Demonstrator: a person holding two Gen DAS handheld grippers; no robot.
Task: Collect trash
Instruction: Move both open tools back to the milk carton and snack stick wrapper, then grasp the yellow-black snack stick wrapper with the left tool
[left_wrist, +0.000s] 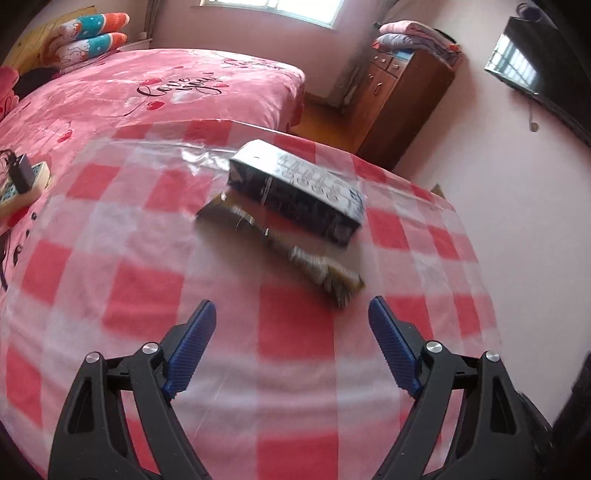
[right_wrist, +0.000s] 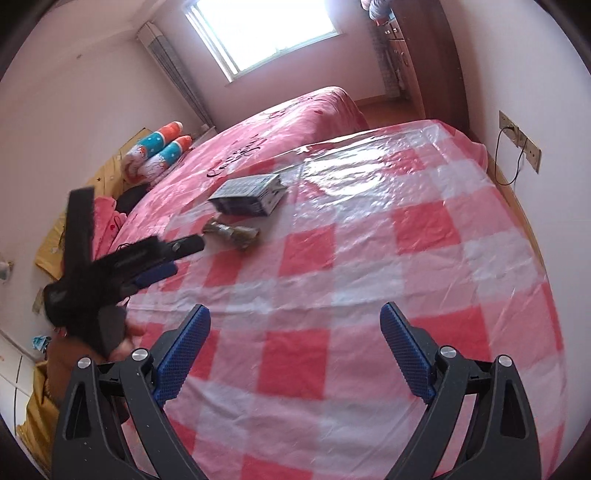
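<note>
Pale pink walls, bright window (right_wrist: 266, 33), pink bed (left_wrist: 147, 96), wooden cabinet (left_wrist: 402, 99).

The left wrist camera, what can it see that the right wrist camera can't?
Only the left wrist view shows a black TV on the wall and a black charger at the bed's edge. Only the right wrist view shows wall sockets with a cord, and the left gripper from the side, open and empty. Both show the dark box with a crumpled wrapper beside it on the checked tablecloth, the pink bed, and a window.
</note>
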